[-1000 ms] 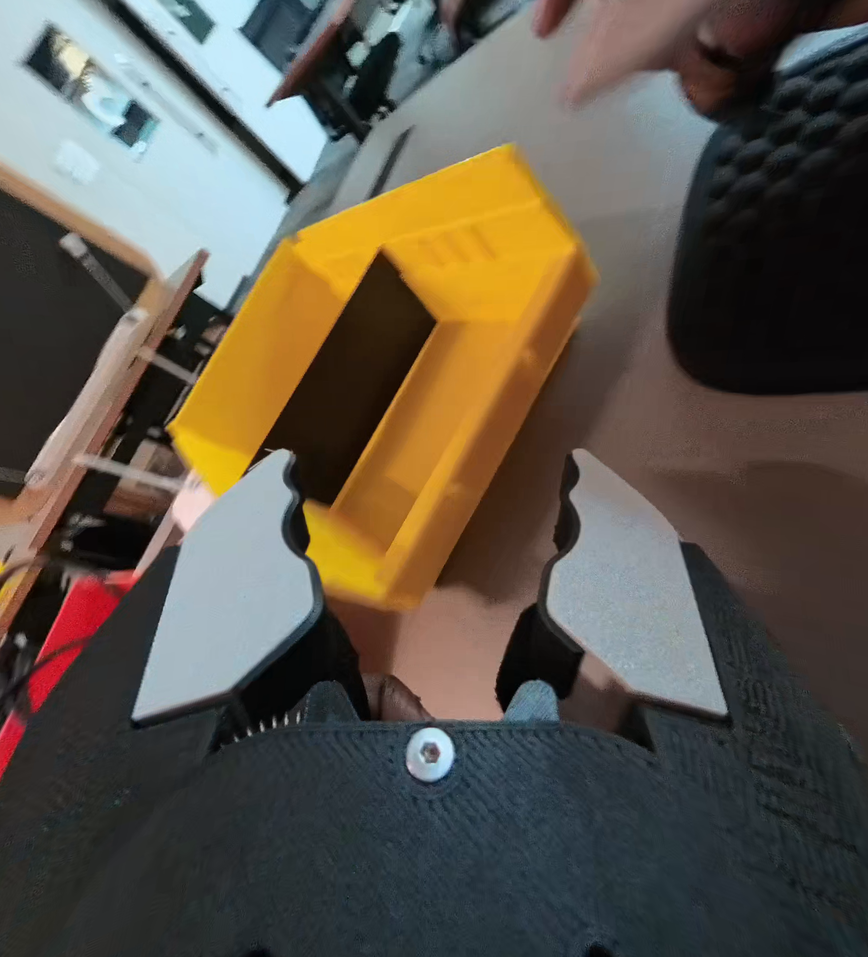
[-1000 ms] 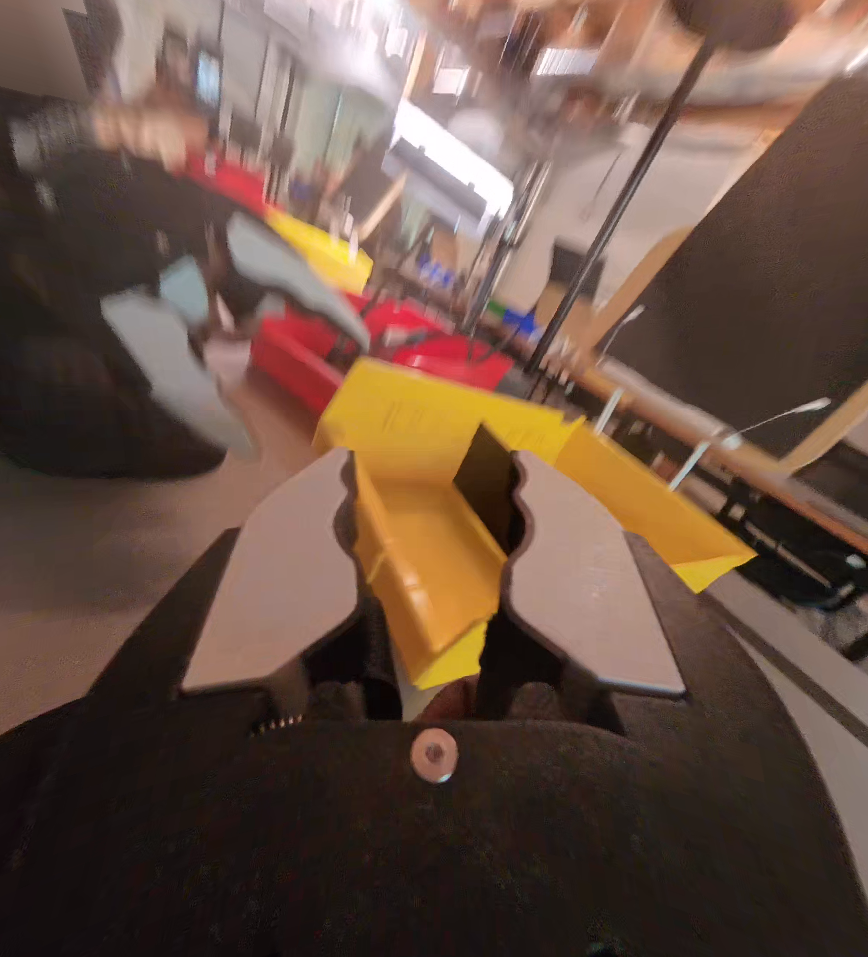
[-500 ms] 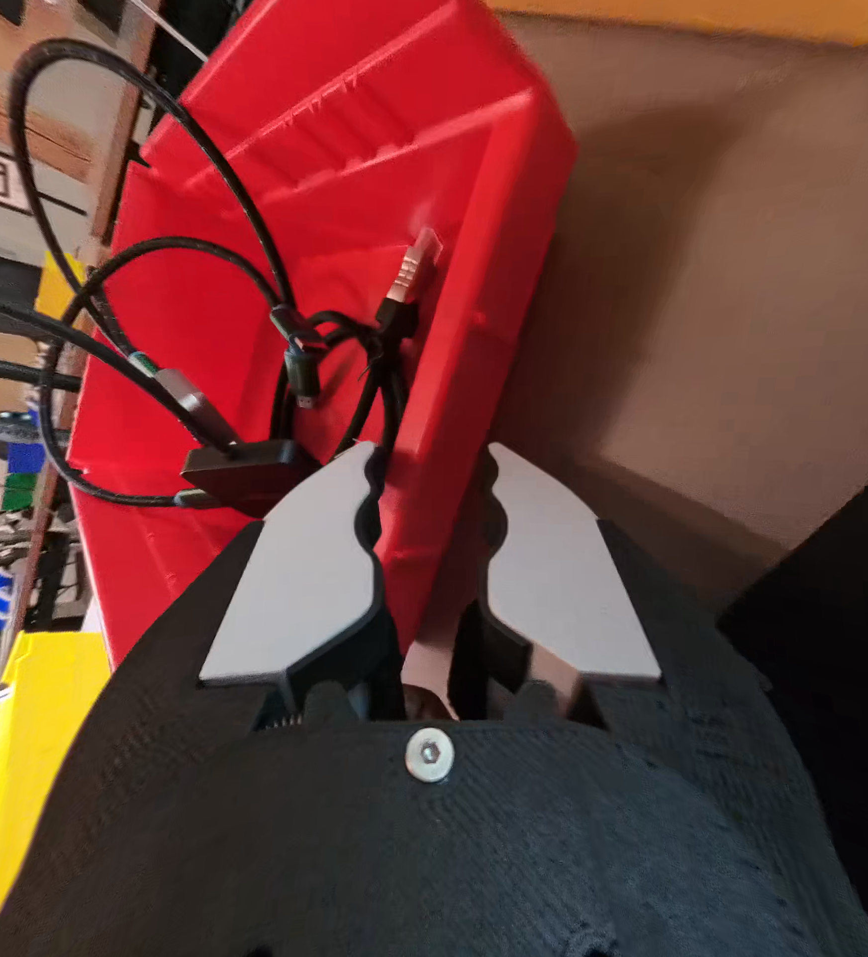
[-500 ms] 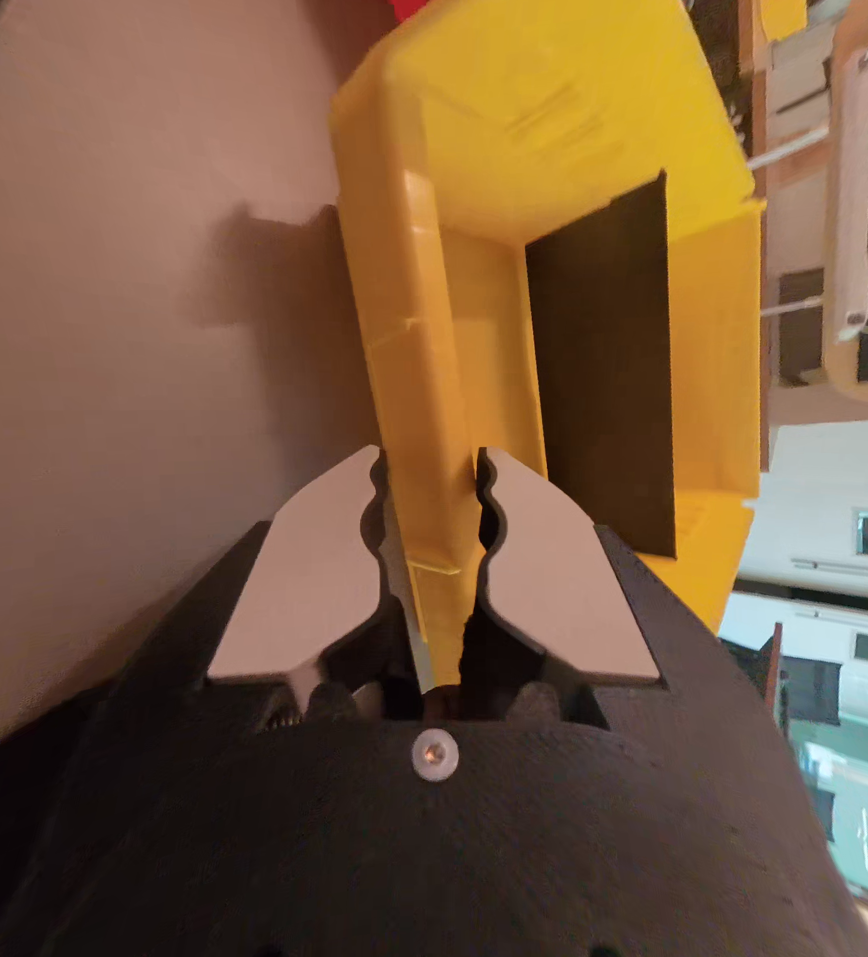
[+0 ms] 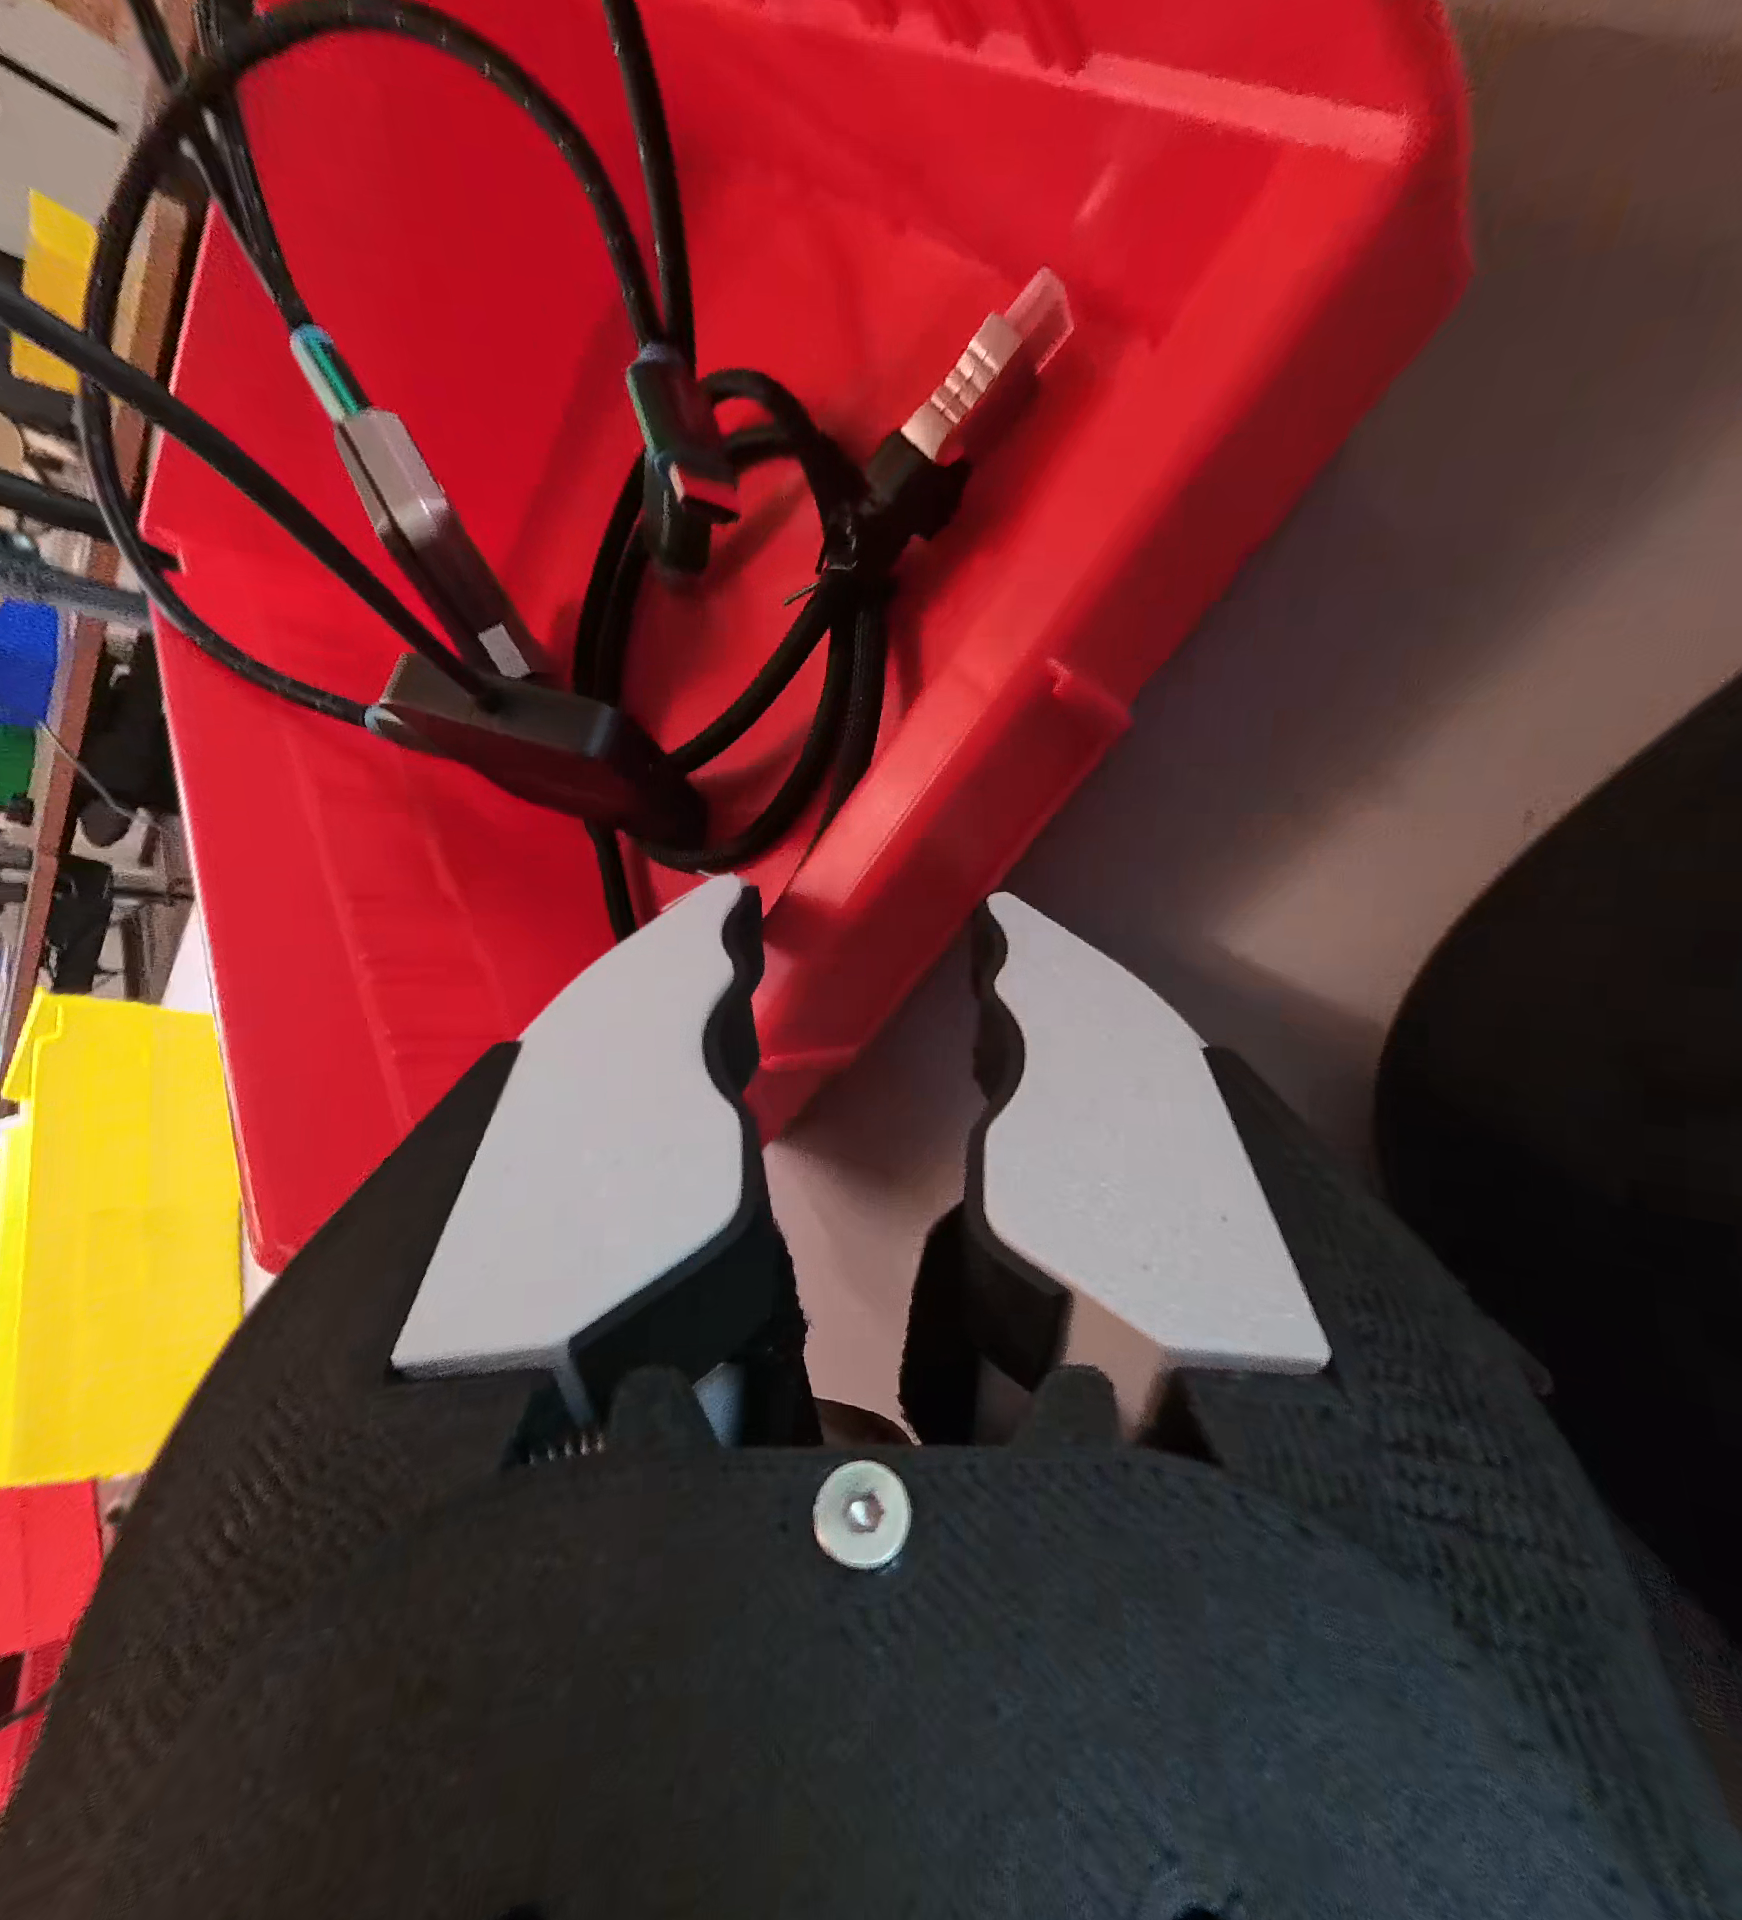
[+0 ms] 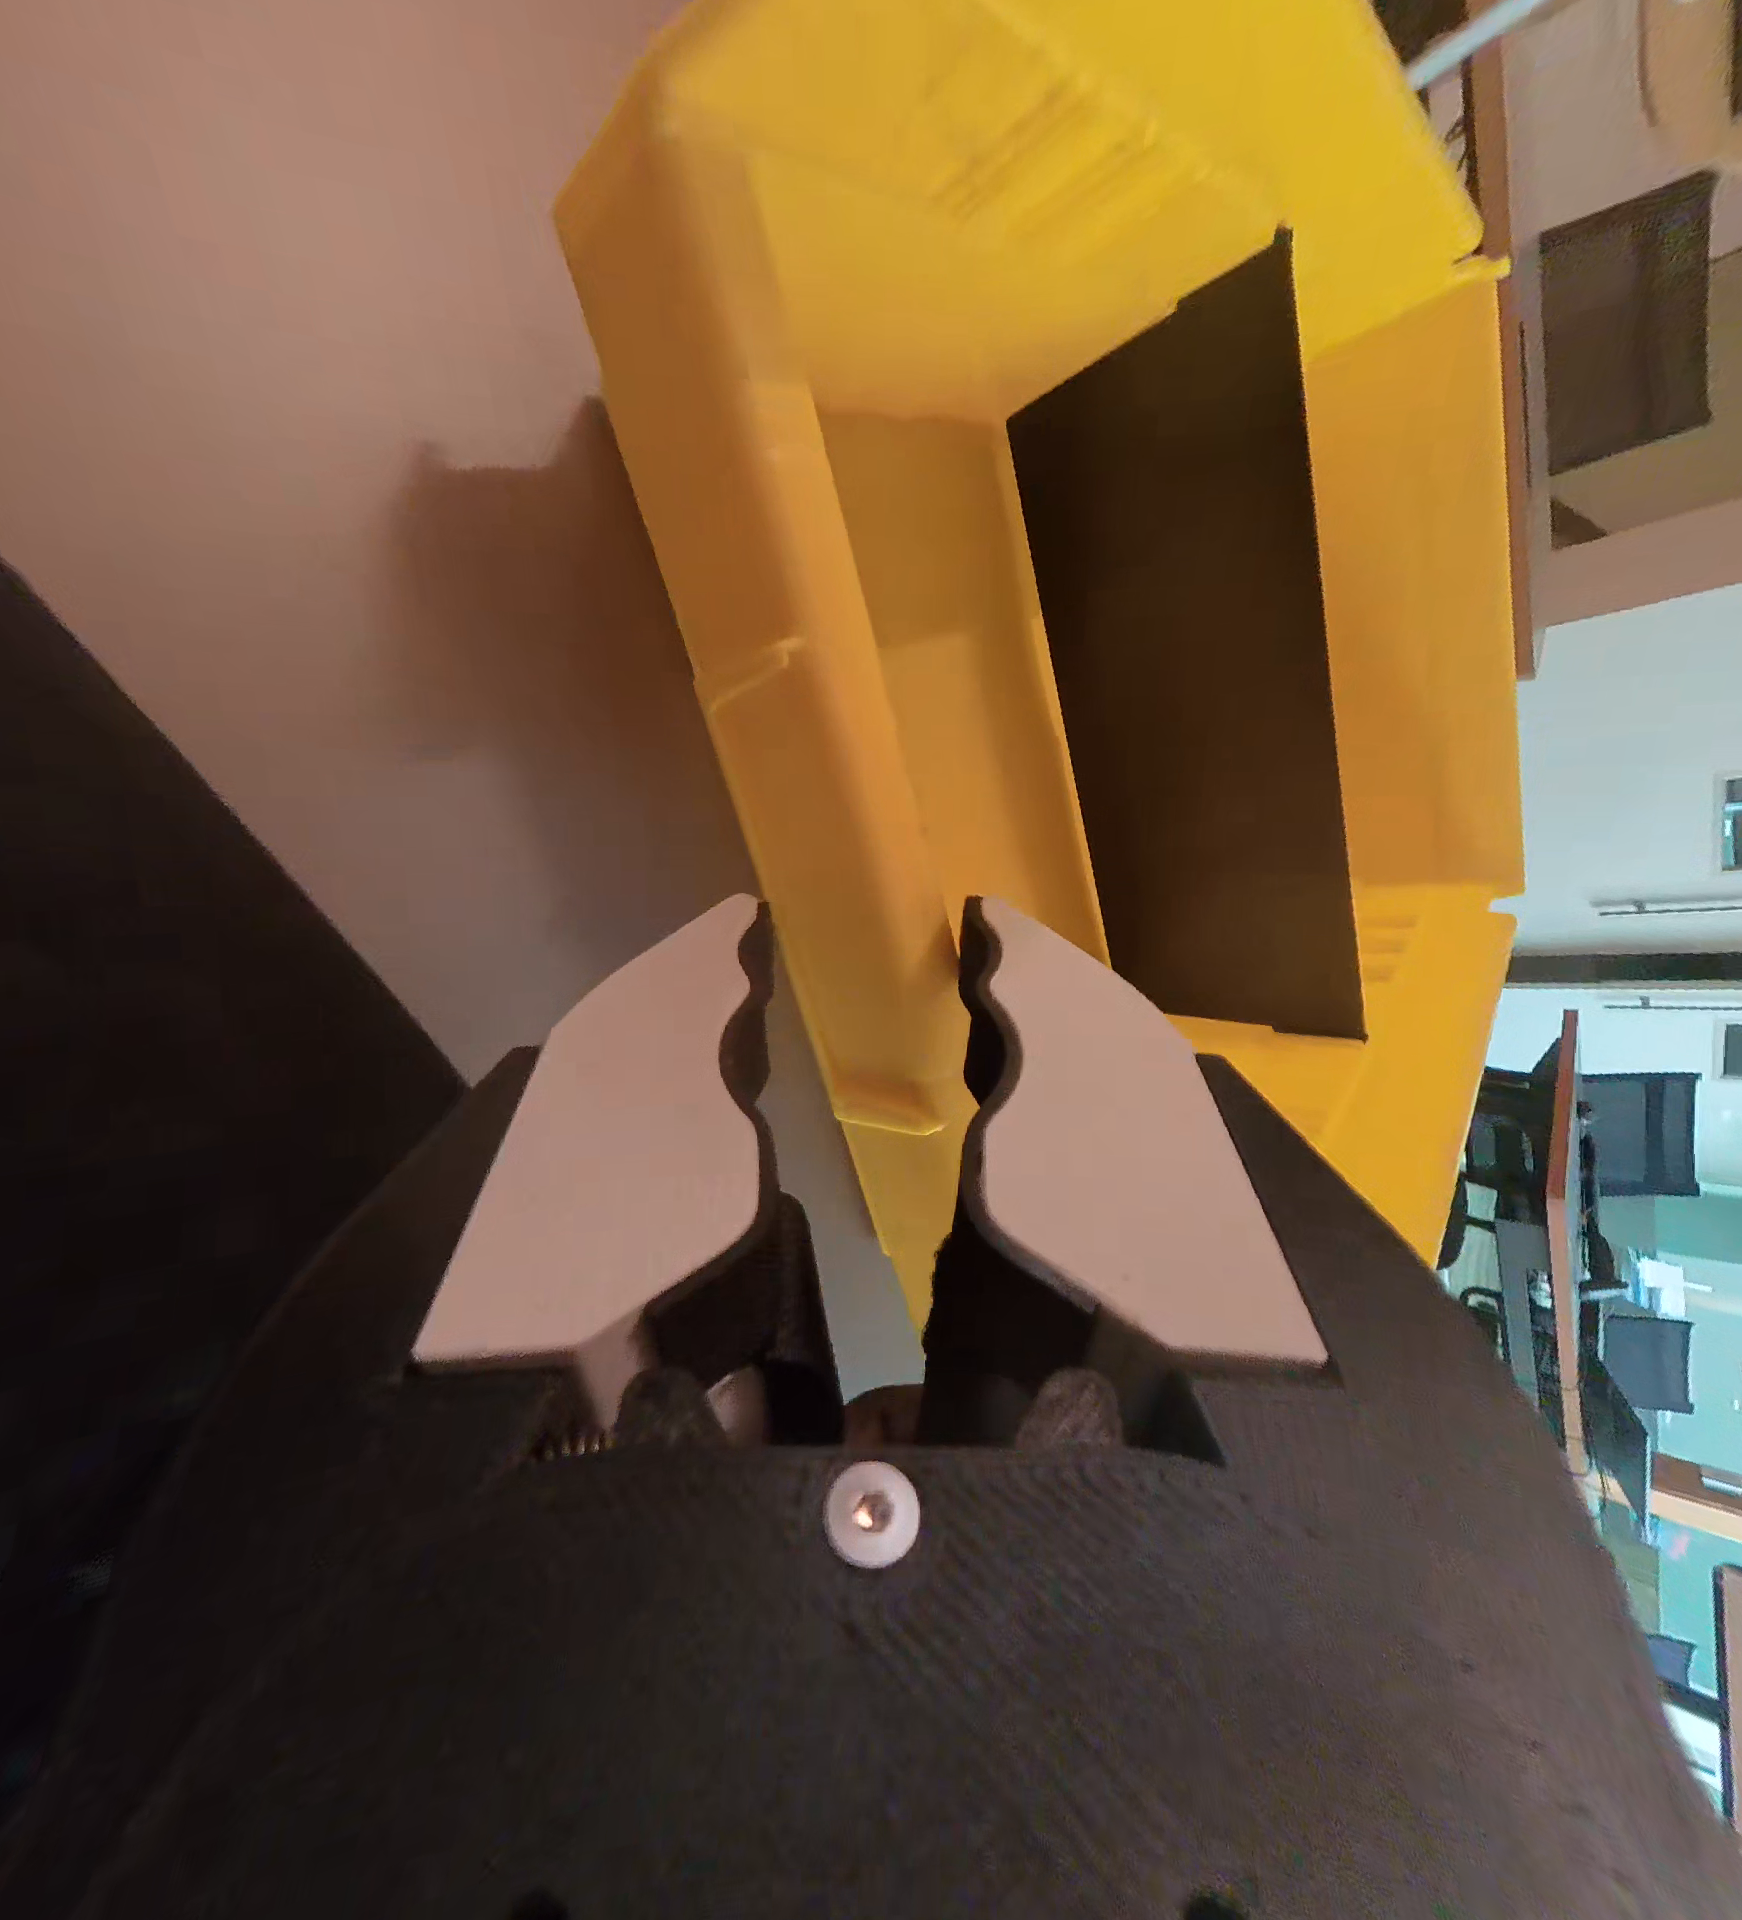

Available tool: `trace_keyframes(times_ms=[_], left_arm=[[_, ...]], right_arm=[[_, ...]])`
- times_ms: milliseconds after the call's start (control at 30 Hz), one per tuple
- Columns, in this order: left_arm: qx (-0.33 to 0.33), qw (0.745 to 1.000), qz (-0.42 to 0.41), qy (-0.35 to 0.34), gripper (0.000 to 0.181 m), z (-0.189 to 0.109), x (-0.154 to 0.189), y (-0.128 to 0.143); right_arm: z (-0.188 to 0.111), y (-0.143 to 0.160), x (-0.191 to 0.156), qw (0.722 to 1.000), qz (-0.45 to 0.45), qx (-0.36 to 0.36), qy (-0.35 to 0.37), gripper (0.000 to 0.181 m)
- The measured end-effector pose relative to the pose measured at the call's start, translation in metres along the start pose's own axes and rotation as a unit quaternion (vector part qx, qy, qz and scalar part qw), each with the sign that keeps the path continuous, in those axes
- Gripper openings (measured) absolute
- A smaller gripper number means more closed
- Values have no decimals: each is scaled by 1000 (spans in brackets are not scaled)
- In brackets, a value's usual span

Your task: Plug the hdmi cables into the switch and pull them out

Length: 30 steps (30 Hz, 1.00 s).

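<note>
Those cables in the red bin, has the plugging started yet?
Hardly. One connector sits in the black switch; other cables lie loose in the red bin. Left gripper straddles its wall; right gripper clamps the yellow bin wall. Plugging and unplugging remain.

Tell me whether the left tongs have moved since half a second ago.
Yes. The left tongs have opened and pushed closer to the red bin.

2 handheld black grippers with grey fingers

Left gripper (image 5: 862,935) and right gripper (image 6: 862,930): rough 3D-printed black shells, wavy-edged grey fingers (image 5: 597,1153), 1 silver hex screw (image 5: 862,1512) centred below.
</note>
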<state>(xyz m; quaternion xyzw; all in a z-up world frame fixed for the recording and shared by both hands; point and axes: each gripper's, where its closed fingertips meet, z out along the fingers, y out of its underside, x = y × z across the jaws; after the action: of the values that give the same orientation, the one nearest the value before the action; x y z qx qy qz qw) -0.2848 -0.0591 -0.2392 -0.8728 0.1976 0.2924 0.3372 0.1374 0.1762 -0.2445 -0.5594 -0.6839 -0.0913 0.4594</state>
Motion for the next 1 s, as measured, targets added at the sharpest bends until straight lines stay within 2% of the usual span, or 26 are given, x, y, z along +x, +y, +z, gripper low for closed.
trace_keyframes(times_ms=[167, 367, 433, 533, 567, 633, 700, 733, 800, 867, 933, 1000], left_arm=[[-52, 999, -12, 1, 39, -16, -3, 26], [-110, 993, -36, 32, 39, -40, -2, 54], [-95, 991, -72, 63, 40, -48, 2, 56], [-22, 981, -147, 126, 45, -60, 7, 46], [11, 978, -168, 126, 46, -65, 2, 39], [87, 970, -213, 75, 50, -77, -22, 19], [161, 944, -287, 12, 52, -89, -53, -1], [177, 929, -323, -8, 52, -90, -64, -7], [146, 923, -355, -38, 52, -79, -74, -3], [83, 925, -365, -71, 54, -58, -82, 9], [41, 923, -379, -60, 57, -34, -83, 15], [-10, 923, -382, -49, 57, -9, -81, 27]], right_arm=[[-14, 56, 17, 999, 6, -43, -13, 35], [-36, 100, 22, 996, 21, -75, -40, 36], [-43, 108, 21, 995, 32, -76, -49, 37], [-50, 106, 19, 993, 84, -50, -67, 43], [-53, 94, 21, 991, 111, -12, -74, 52], [-65, 56, 32, 979, 161, 97, -74, 62], [-81, 8, 51, 952, 200, 227, -45, 73], [-89, -16, 62, 932, 218, 290, -15, 79], [-104, -60, 74, 881, 244, 404, 29, 92], [-110, -98, 70, 844, 252, 471, 45, 104], [-105, -131, 53, 834, 254, 489, 28, 111], [-96, -160, 24, 837, 237, 493, -18, 117]])
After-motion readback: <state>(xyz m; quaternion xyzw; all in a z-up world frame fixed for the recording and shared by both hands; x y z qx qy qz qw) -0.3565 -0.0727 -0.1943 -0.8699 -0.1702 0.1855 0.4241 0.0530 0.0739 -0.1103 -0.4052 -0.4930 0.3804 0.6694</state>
